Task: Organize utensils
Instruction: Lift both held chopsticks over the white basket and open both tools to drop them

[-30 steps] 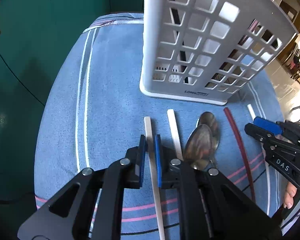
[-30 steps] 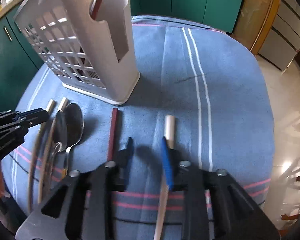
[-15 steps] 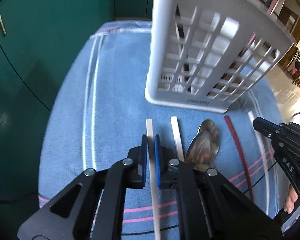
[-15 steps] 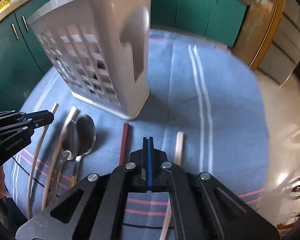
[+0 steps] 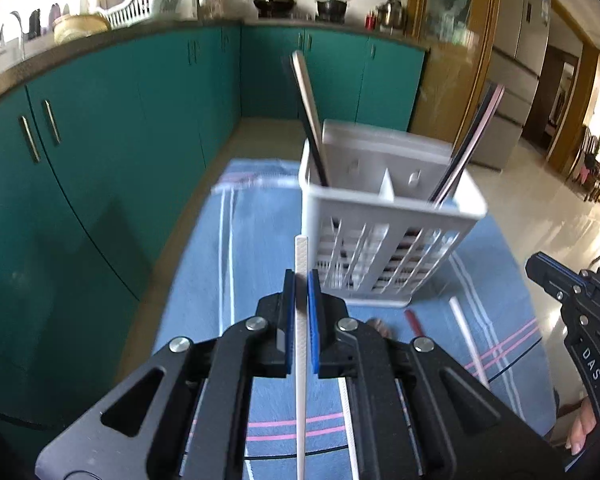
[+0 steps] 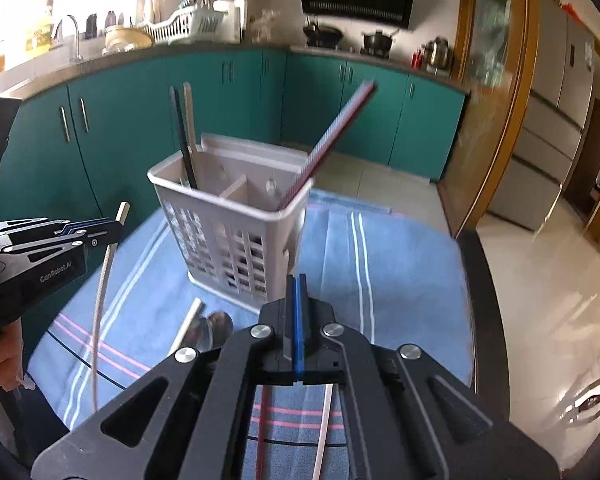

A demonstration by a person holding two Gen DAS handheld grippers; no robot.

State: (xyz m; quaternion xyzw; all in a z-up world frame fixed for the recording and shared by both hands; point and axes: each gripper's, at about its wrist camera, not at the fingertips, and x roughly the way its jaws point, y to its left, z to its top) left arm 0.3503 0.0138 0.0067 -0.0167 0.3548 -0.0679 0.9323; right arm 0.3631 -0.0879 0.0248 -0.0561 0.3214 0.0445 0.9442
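Observation:
My left gripper (image 5: 301,280) is shut on a white chopstick (image 5: 301,252) and holds it in the air in front of the white slotted utensil basket (image 5: 380,240). The right wrist view shows that gripper (image 6: 114,226) at the left, the chopstick (image 6: 100,292) hanging from it. My right gripper (image 6: 296,286) is shut with nothing between its pads, raised above the cloth. A red chopstick (image 6: 262,420) and a white one (image 6: 324,420) lie under it. Another white chopstick (image 6: 190,324) and two spoons (image 6: 216,328) lie by the basket (image 6: 228,240). Several chopsticks stand in the basket.
A blue striped cloth (image 6: 400,280) covers the round table. Teal cabinets (image 5: 100,180) curve around the left and back. Tiled floor (image 6: 540,300) lies past the table's right edge. A person's hand (image 5: 580,428) holds the right gripper (image 5: 536,266).
Both grippers rose and tipped up toward the basket's top. The left one lifted its white chopstick off the cloth. The right one closed on nothing; its chopstick stayed on the cloth.

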